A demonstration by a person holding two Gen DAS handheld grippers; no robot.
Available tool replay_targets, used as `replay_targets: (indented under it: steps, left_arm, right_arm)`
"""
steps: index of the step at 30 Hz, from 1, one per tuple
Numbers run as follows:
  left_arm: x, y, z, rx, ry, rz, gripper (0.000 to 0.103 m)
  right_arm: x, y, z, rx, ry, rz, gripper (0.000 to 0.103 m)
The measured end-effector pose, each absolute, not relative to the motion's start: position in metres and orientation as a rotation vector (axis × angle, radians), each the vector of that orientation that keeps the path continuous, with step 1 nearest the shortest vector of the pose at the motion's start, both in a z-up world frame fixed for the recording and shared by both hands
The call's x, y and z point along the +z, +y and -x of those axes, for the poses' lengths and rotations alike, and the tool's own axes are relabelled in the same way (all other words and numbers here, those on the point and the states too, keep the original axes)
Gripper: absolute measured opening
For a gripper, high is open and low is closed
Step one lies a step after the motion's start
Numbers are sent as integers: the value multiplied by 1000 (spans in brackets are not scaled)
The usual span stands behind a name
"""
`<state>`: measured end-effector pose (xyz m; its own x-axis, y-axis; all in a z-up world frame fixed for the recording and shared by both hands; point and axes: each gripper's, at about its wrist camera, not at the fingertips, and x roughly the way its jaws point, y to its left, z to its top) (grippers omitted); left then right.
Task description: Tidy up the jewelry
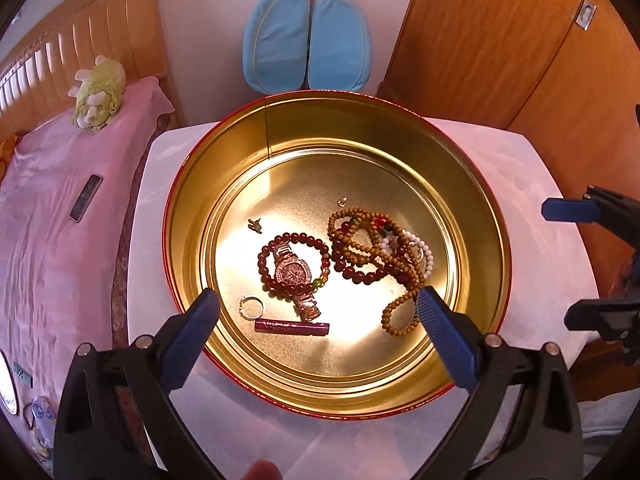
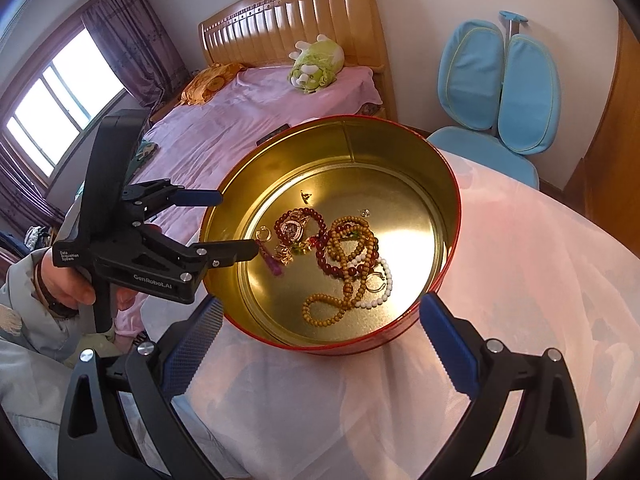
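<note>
Both grippers stand spread wide and hold nothing. At the left, the left gripper [image 1: 318, 304] hangs over the near rim of the round gold tin [image 1: 224, 152], its fingers inside the wall line above the purple tube [image 1: 292, 327] and ring [image 1: 251, 306]. Mid-floor lie the watch [image 1: 294, 274] within a dark red bracelet [image 1: 296, 236], then tangled wooden beads [image 1: 372, 248]; bare floor remains behind them. Rightward, the right gripper [image 2: 320, 312] waits outside the tin over the white cloth [image 2: 520, 280].
</note>
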<state>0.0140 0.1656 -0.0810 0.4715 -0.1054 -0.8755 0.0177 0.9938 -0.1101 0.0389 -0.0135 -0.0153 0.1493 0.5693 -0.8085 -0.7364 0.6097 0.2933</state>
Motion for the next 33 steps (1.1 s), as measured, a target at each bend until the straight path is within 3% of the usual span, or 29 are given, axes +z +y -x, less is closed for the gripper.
replay_targets:
  steps: [15, 25, 33]
  left_arm:
    - [-67, 170, -13, -125, 995, 116, 96]
    - [-56, 175, -18, -139, 942, -51, 96]
    - [-44, 196, 30, -24, 926, 85, 96]
  right_arm:
    - [-16, -19, -39, 879, 1067, 128, 99]
    - [-16, -16, -39, 744, 1038, -7, 99]
    - [-3, -18, -7, 797, 992, 15, 99]
